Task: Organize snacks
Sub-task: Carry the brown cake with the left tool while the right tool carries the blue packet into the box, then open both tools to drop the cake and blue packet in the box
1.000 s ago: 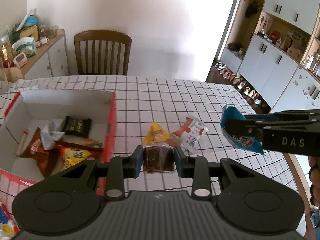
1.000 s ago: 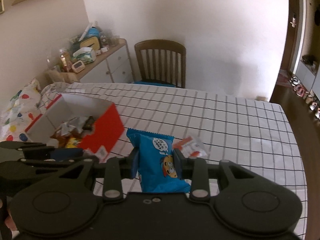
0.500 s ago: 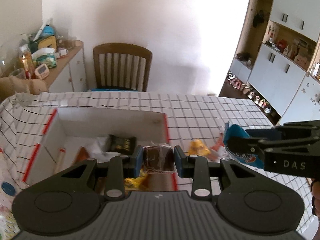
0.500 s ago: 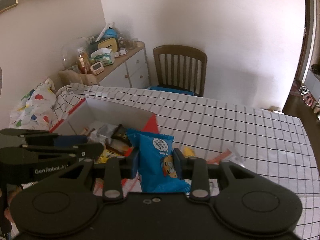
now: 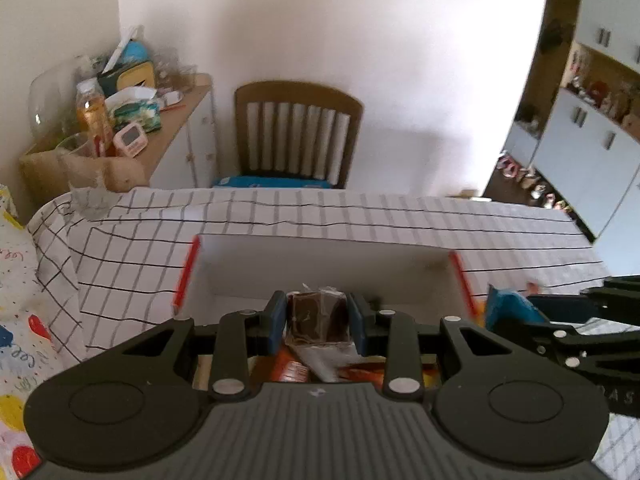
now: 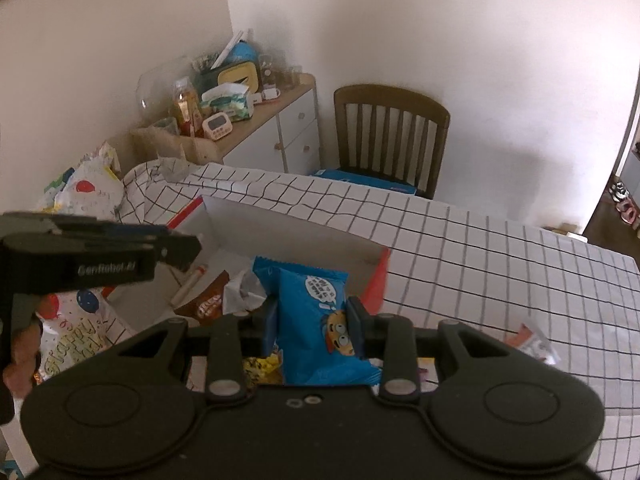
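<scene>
Both claws are seen clamped on snacks above the box. Between the blue pads of the left claw (image 5: pixel 317 318) a small brown packet (image 5: pixel 318 316) in clear wrap is pinched, with the jaws only narrowly parted around it. Below and behind that packet the white inside of the box (image 5: pixel 320 264) is seen, its red edges showing at left and right, and orange and clear wrappers (image 5: pixel 320 364) lie in it, partly hidden by the claw body.

A blue bag (image 6: pixel 320 320) with a cartoon face and a speech bubble is held upright by the right claw (image 6: pixel 314 330), the pads pressed on both its sides. In the right wrist view the bag hangs over the near right part of the box (image 6: pixel 280 228), where a brown packet (image 6: pixel 210 300), a crumpled clear wrapper (image 6: pixel 244 288) and a yellow packet (image 6: pixel 262 366) are seen. The left claw (image 6: pixel 176 246) reaches in from the left at the box's left side.

The box rests on a tabletop (image 6: pixel 500 264) under a checked cloth. One red-and-white packet (image 6: pixel 530 340) is left on the cloth to the right. A chair (image 6: pixel 390 140) stands at the far side, with a cluttered cabinet (image 6: pixel 276 128) to its left.
</scene>
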`<state>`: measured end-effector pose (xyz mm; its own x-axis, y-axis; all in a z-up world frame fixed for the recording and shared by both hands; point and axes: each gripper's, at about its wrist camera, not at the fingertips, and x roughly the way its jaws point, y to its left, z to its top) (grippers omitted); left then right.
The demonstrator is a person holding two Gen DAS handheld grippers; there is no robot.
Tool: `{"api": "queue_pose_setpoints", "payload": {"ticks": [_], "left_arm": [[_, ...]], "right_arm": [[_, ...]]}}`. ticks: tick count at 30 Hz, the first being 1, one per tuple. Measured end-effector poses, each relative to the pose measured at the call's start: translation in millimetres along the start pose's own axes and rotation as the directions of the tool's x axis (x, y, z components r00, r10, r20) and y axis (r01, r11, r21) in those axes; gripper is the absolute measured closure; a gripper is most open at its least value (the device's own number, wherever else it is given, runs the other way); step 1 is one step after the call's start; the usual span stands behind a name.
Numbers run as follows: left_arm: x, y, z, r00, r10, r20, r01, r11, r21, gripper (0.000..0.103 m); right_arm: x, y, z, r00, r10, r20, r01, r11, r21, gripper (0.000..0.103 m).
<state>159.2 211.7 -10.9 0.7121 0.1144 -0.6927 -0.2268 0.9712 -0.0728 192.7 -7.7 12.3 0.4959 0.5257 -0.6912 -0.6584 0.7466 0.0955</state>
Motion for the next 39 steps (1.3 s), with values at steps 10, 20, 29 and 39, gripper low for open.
{"api": "queue_pose_setpoints", "payload": {"ticks": [10,20,29,39], "left_arm": [[56.4,29.4,3.3,0.995,0.038,-0.087,-0.037,0.999,0.011,0.070],[92.5,26.8,-5.1,0.989,0.046,-0.140,-0.037,0.997,0.062,0.070],[108.5,16.9,-14.5,0.983,0.039,-0.179,-0.023,0.996,0.089,0.070],[105.2,18.2,-15.6,0.983,0.050,-0.179,-0.039,0.997,0.068,0.045]], "right_arm": [[64.4,25.0,9.1,0.996,-0.058,-0.071,0.056,0.998,-0.037,0.070],[111.4,29.9,8.6,0.987,-0.084,-0.134,0.077,0.995,-0.057,0.070],[133.3,27.0,1.7,0.978,-0.100,-0.182,0.091,0.994,-0.059,0.069],[137.4,27.8,-4.4,0.977,-0.083,-0.195,0.072,0.995,-0.063,0.066]]}}
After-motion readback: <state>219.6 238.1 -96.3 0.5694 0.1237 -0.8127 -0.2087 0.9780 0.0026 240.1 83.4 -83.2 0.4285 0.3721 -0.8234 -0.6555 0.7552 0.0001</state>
